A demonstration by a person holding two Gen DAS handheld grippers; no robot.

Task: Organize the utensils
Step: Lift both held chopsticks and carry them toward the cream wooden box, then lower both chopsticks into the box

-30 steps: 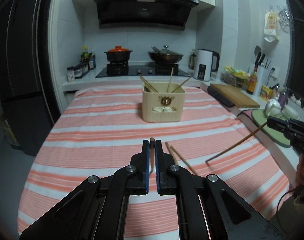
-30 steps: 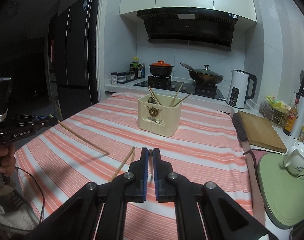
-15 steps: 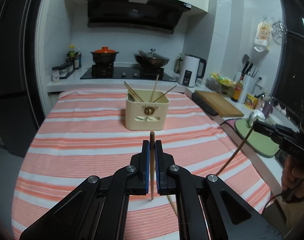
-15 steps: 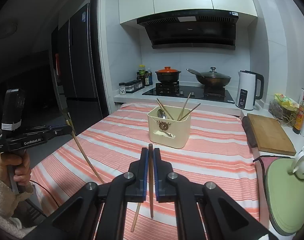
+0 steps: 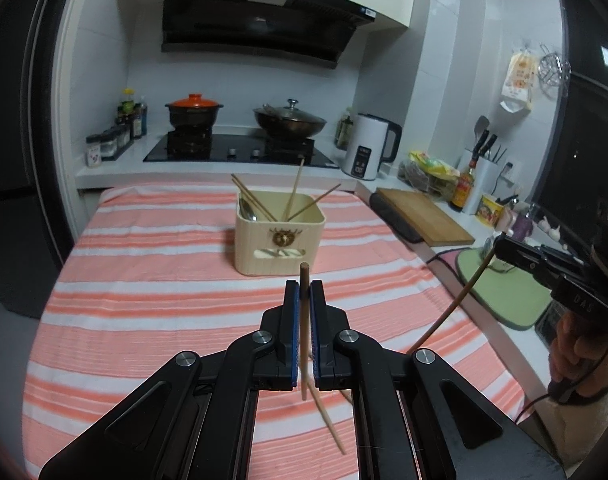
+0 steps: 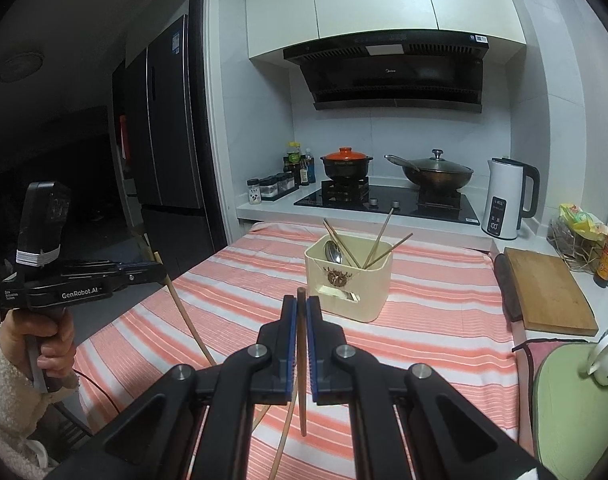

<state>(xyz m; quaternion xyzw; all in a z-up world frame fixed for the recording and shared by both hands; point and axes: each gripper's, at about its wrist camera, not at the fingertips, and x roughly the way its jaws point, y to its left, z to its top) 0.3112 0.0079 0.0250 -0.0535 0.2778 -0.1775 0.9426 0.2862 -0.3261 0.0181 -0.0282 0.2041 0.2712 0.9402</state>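
While both grippers hang over the striped tablecloth [image 5: 144,300], each one's got a chopstick pinched tight. The left gripper [image 5: 303,292] is clamped on a chopstick [image 5: 304,320] that stands nearly upright between its blue pads, and the right gripper [image 6: 300,308] is clamped on its own chopstick [image 6: 301,360] the same way. The cream utensil holder [image 5: 280,236] sits at 12 o'clock from both, well apart, with a spoon [image 6: 332,252] and a few more chopsticks leaning inside. One loose chopstick [image 5: 327,420] lies on the cloth under the left gripper
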